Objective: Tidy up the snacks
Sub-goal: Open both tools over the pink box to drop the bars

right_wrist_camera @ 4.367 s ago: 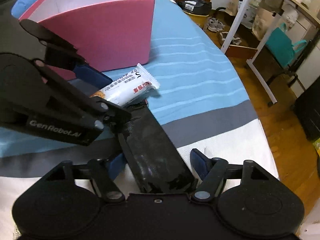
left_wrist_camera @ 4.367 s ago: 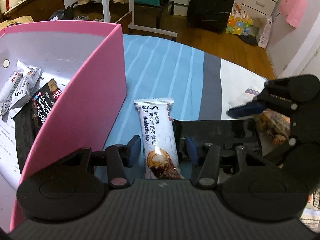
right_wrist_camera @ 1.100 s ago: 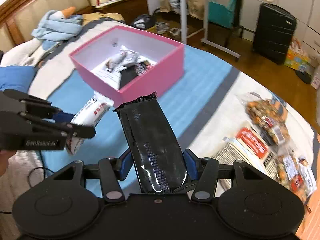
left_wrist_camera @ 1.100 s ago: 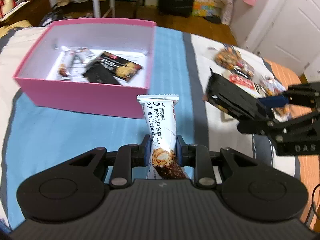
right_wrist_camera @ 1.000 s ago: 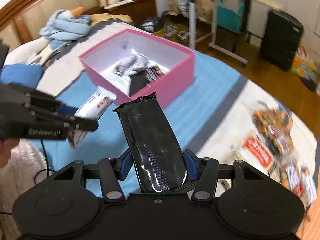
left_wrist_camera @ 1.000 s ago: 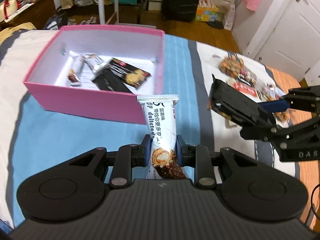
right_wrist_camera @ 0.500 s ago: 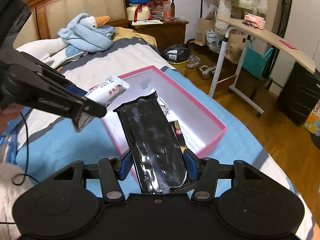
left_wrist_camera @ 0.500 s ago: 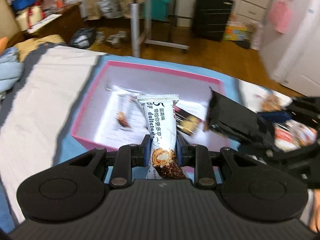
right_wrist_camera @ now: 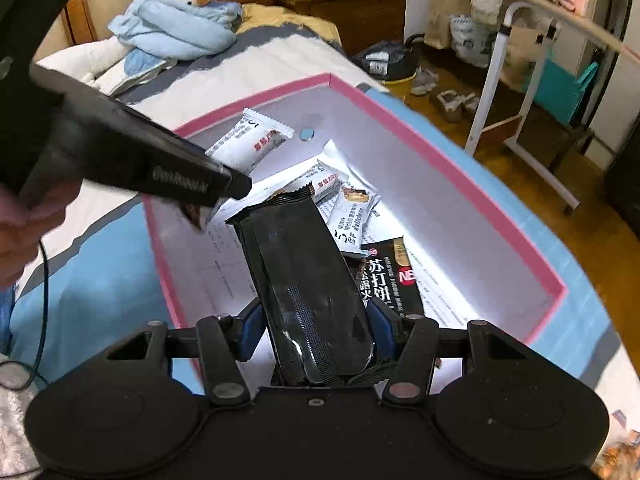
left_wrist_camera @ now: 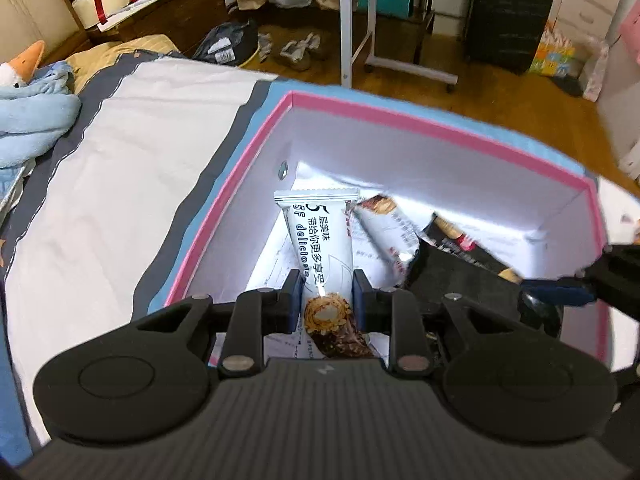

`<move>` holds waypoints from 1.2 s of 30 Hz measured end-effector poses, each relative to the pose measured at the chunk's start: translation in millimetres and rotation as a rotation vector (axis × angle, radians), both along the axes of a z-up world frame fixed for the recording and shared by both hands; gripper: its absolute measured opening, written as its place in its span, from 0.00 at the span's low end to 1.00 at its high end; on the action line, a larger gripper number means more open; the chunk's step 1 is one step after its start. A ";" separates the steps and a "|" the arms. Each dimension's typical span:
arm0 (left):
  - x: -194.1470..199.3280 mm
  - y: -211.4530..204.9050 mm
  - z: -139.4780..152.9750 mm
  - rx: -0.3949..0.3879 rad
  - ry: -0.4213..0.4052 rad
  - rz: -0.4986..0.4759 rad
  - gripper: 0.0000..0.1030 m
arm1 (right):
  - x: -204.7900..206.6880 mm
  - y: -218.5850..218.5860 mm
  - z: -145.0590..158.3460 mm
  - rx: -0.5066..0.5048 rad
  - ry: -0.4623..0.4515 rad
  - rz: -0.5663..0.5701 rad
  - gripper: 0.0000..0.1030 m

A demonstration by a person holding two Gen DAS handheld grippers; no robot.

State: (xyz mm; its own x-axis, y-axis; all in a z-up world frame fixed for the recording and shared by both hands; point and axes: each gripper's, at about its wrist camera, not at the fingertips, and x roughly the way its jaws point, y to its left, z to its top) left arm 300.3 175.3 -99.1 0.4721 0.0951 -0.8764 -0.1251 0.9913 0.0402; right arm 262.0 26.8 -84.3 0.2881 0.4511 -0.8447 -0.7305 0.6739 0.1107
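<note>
Glossy crinkle-edged wrappers: above the rectangular pink cardboard box (left_wrist_camera: 440,126), which holds white bars and a black cracker pack (right_wrist_camera: 394,280) on printed paper, the left gripper (left_wrist_camera: 326,296) clamps a white snack bar (left_wrist_camera: 320,236) and the right gripper (right_wrist_camera: 316,326) clamps a black snack packet (right_wrist_camera: 304,280).

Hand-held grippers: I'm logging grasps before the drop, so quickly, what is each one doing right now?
Left hand-held gripper: closed on the white snack bar.
Right hand-held gripper: closed on the black snack packet.
</note>
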 end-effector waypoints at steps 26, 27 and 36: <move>-106.9 -50.6 102.3 0.018 -0.168 -0.227 0.72 | -100.8 -138.9 89.8 0.202 -0.146 -0.233 0.79; -113.6 -55.7 107.7 0.030 -0.178 -0.246 0.73 | -107.7 -147.6 93.3 0.199 -0.154 -0.246 0.79; -150.8 -121.1 123.2 0.054 -0.237 -0.457 0.80 | -174.8 -209.6 104.4 0.107 -0.230 -0.376 0.83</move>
State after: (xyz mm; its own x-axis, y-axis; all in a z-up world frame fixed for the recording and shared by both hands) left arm 149.4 54.2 24.1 0.6610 -0.1253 -0.7398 0.3084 0.9442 0.1157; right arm 87.2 -182.8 20.0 0.6236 0.3605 -0.6936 -0.4505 0.8909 0.0580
